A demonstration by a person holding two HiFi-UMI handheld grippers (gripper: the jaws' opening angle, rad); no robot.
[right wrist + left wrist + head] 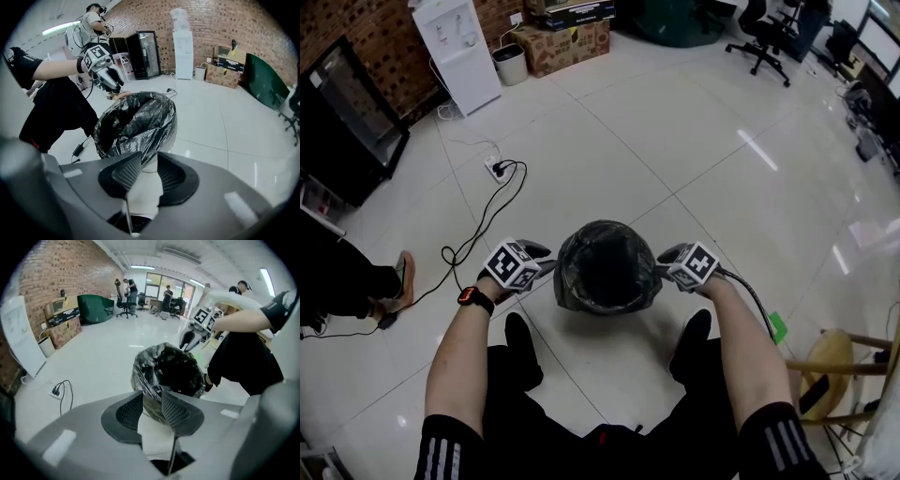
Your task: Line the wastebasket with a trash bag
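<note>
Since left tongs [151,398] and right tongs [149,163] each pinch the crinkled black plastic trash bag [605,267] against the rim of the round white wastebasket [146,185], uneven tugging could tear film or tip it.

Wastebasket [152,178]: centre of head view, bag [606,270] in it and over its rim. Left gripper [549,266] at its left rim, right gripper [660,270] at its right rim. Power strip [498,170]: upper left of wastebasket. Dispenser [457,52]: top left, bin [511,64] just right of it. Stool [830,366]: lower right.
</note>
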